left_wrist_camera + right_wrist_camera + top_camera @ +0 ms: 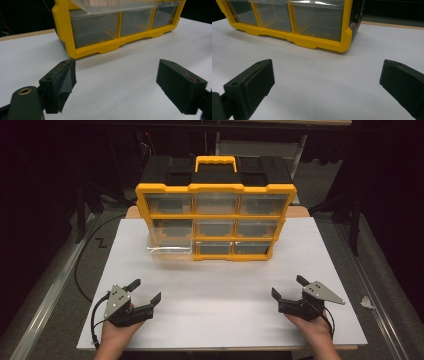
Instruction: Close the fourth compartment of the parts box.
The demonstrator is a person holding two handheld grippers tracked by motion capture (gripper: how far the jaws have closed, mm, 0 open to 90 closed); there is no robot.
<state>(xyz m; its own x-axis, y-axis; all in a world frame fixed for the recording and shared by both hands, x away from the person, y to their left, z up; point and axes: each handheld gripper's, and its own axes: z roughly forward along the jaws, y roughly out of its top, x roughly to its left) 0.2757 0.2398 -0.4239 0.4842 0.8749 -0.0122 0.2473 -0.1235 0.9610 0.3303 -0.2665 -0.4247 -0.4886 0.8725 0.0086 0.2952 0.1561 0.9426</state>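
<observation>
A yellow-framed organiser (216, 186) with a black body and a yellow handle (215, 162) stands at the back of the white table top (225, 285). It has three rows of clear drawers. The middle-left drawer (170, 245) is pulled part-way out, and its front (112, 5) overhangs the bottom row. My left gripper (146, 290) rests open near the front left with nothing between its jaws, pointing at the organiser's left corner (72, 53). My right gripper (287, 286) rests open at the front right, also holding nothing. It faces the organiser's right corner (345, 42).
The white top ends just behind my hands and a little outside each gripper. A black cable (82, 265) lies on the floor to the left and a crumpled white scrap (366, 302) to the right. Dark stands surround the table.
</observation>
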